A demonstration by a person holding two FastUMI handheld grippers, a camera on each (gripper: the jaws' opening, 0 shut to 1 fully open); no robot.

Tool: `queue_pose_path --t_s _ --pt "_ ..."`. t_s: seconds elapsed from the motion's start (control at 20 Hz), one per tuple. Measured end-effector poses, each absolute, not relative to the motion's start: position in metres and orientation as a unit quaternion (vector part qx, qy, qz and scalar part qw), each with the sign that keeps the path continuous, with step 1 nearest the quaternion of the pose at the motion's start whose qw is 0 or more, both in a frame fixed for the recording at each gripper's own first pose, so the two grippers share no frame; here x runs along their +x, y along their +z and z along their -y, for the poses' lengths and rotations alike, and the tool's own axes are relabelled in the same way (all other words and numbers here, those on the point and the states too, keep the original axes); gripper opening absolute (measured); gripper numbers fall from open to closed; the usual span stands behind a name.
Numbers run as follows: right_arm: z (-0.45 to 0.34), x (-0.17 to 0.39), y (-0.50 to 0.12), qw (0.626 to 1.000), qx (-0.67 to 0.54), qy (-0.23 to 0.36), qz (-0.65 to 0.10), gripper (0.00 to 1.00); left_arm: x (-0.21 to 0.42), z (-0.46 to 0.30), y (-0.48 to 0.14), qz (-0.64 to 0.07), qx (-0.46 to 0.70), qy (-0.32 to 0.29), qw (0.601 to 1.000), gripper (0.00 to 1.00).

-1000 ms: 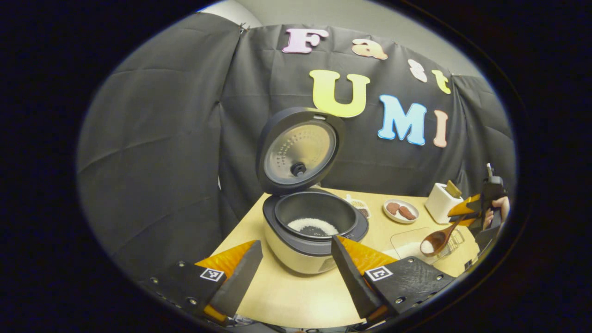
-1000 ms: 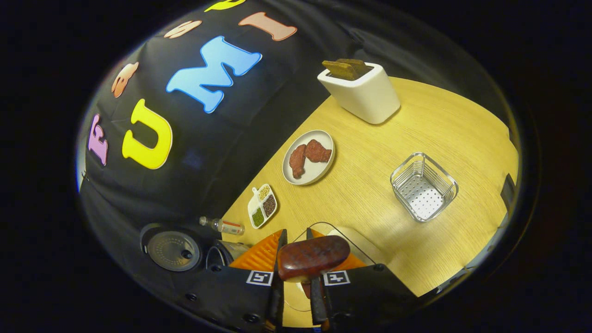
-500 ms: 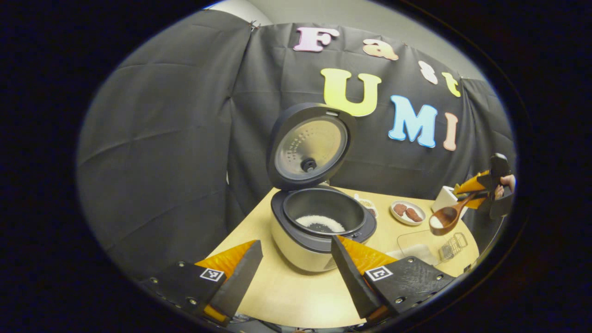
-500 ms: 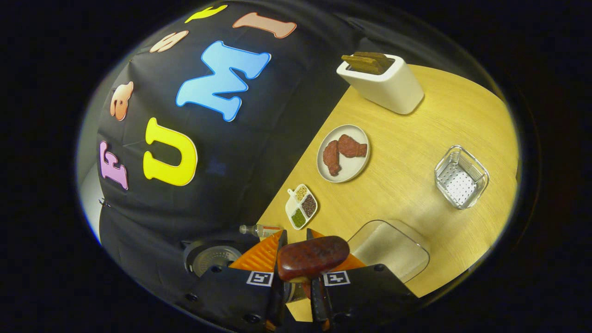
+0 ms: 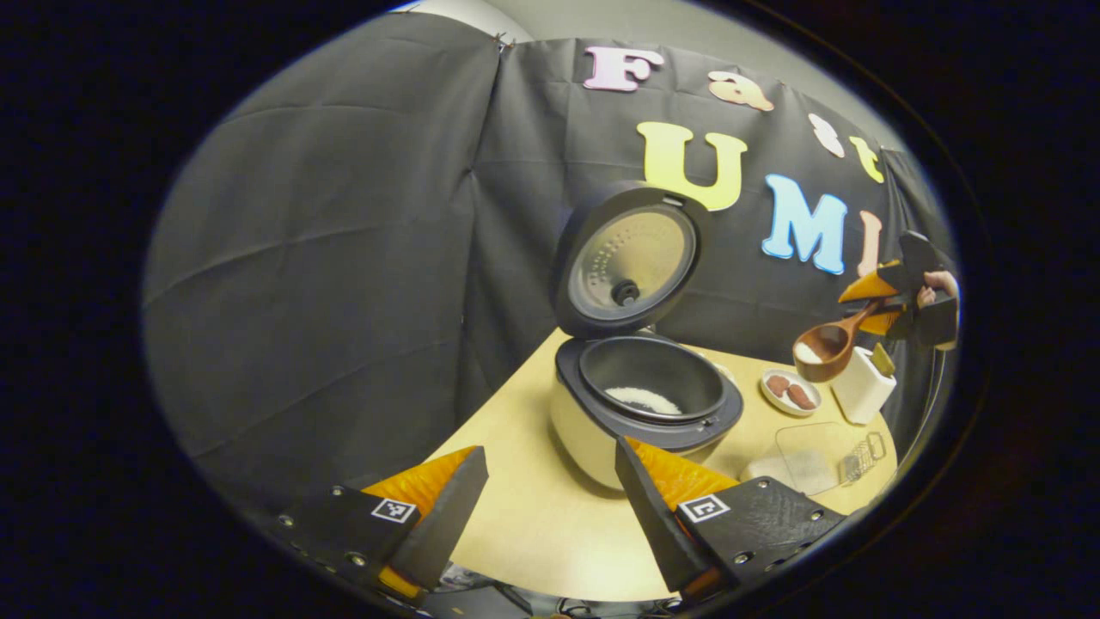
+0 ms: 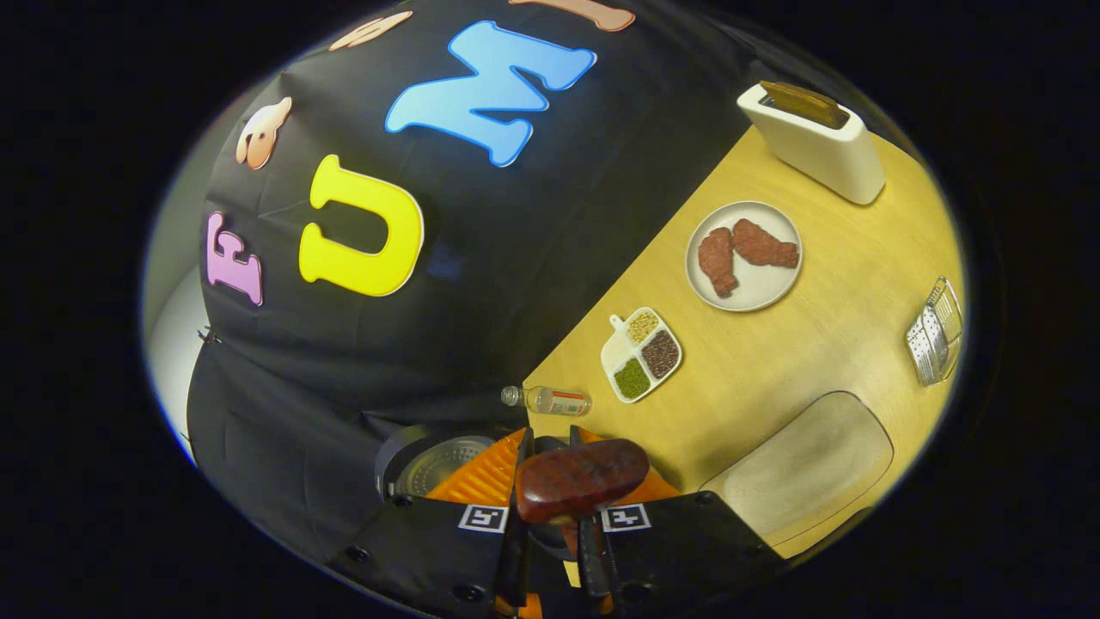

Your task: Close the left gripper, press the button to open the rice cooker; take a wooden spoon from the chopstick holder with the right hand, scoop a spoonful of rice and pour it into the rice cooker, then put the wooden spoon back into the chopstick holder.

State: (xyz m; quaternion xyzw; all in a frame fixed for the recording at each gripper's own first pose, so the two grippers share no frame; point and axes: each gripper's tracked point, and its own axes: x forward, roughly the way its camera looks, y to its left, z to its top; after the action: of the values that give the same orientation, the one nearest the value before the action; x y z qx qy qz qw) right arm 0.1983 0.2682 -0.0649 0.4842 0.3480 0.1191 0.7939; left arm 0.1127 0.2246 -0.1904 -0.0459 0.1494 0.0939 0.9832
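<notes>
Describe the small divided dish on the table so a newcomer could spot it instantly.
Start at the round plate holding two reddish pieces on the wooden table. Beside it, near the black cloth wall, sits a small white dish. It alone is split into compartments, filled with pale, dark and green grains.

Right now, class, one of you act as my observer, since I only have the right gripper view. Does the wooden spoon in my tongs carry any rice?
Observer: Yes, the wooden spoon has a small heap of rice in its bowl.
Operator: Is it over the pot?
Observer: No, it hangs in the air to one side of the open rice cooker.
Operator: And the other tongs?
Observer: The left tongs are open, low in front of the cooker.
</notes>
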Motion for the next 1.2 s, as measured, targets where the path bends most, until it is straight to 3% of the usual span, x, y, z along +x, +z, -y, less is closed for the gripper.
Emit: queue_pose_path --t_s 0.2,0.25,0.5,0.55,0.8,0.85,0.9,1.2 --pt "-0.310 0.216 -0.053 0.806 0.451 0.150 -0.352 0.21 0.114 -0.235 -0.194 -0.152 -0.060 0.110 0.980 0.95" --pt "-0.320 0.220 -0.052 0.808 0.444 0.157 -0.354 0.25 0.114 -0.237 -0.194 -0.151 -0.060 0.113 0.980 0.95" --pt "-0.376 0.240 -0.051 0.813 0.408 0.193 -0.367 0.25 0.109 -0.251 -0.194 -0.154 -0.066 0.140 0.976 0.95" --pt "-0.386 0.245 -0.051 0.816 0.400 0.199 -0.366 0.21 0.109 -0.251 -0.198 -0.159 -0.072 0.142 0.974 0.93" --pt "-0.431 0.250 -0.070 0.840 0.316 0.237 -0.372 0.25 0.109 -0.261 -0.213 -0.178 -0.074 0.152 0.969 0.94" --pt "-0.435 0.252 -0.077 0.849 0.291 0.240 -0.370 0.21 0.108 -0.262 -0.214 -0.180 -0.071 0.154 0.969 0.94" --pt "-0.437 0.254 -0.083 0.859 0.265 0.242 -0.364 0.25 0.107 -0.265 -0.213 -0.181 -0.064 0.157 0.969 0.94" --pt "-0.449 0.259 -0.107 0.882 0.183 0.251 -0.354 0.25 0.099 -0.274 -0.225 -0.193 -0.067 0.168 0.964 0.95"
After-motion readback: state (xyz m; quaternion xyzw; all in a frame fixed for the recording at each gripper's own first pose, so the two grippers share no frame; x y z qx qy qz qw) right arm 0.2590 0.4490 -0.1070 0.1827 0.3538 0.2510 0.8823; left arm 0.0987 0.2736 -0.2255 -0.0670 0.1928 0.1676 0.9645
